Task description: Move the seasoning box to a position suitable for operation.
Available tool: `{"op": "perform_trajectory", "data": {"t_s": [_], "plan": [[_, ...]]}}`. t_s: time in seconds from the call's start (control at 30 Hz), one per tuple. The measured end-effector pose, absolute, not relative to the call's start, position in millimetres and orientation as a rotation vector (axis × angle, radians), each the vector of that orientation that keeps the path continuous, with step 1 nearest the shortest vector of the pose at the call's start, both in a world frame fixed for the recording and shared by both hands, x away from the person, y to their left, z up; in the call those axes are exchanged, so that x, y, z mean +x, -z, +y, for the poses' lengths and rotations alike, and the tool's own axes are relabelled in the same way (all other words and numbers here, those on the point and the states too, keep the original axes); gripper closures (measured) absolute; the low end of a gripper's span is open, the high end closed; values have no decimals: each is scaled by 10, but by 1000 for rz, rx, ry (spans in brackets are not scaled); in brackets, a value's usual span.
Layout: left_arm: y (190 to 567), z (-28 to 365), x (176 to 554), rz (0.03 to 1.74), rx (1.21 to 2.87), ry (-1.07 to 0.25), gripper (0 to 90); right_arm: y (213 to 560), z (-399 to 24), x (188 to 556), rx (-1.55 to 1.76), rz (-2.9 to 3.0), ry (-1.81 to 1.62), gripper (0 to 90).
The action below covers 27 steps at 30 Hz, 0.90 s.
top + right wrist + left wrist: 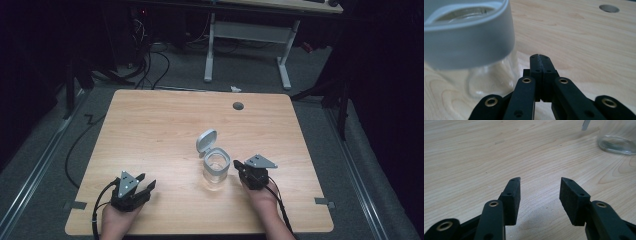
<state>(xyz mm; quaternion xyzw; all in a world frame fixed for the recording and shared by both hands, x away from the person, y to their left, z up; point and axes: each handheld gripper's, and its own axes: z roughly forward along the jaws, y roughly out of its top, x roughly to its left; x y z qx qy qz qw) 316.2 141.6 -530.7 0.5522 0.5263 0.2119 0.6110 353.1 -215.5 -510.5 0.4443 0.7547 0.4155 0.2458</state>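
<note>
A clear glass jar (216, 170) with a grey collar and its grey flip lid (206, 140) tilted open stands near the middle of the wooden table (150, 125). My right gripper (238, 164) sits just right of the jar, shut with nothing between its jaws; in the right gripper view the closed tips (539, 58) are beside the jar's grey collar (469, 42). My left gripper (147, 181) rests near the front left of the table, open and holding nothing. In the left gripper view (540, 182) the jar's glass base (616, 143) is far off at the upper right.
A round cable hole (238, 106) lies in the table's far right part, also seen as the hole (609, 8) in the right gripper view. Beyond the table are a white desk frame (247, 35) and cables on the floor (150, 65).
</note>
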Motion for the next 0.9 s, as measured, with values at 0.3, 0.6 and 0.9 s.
{"op": "perform_trajectory", "data": {"t_s": [0.3,0.6,0.9], "plan": [[5310,1419,3169,1221,1268,-483,527,5065,-2094,3632,1184,2067,-1164,900],[5315,1388,3169,1228,1258,-476,546,5036,-2048,3563,1143,2079,-1161,900],[5321,1359,3154,1213,1276,-478,545,5024,-1986,3398,1105,2096,-1185,900]]}}
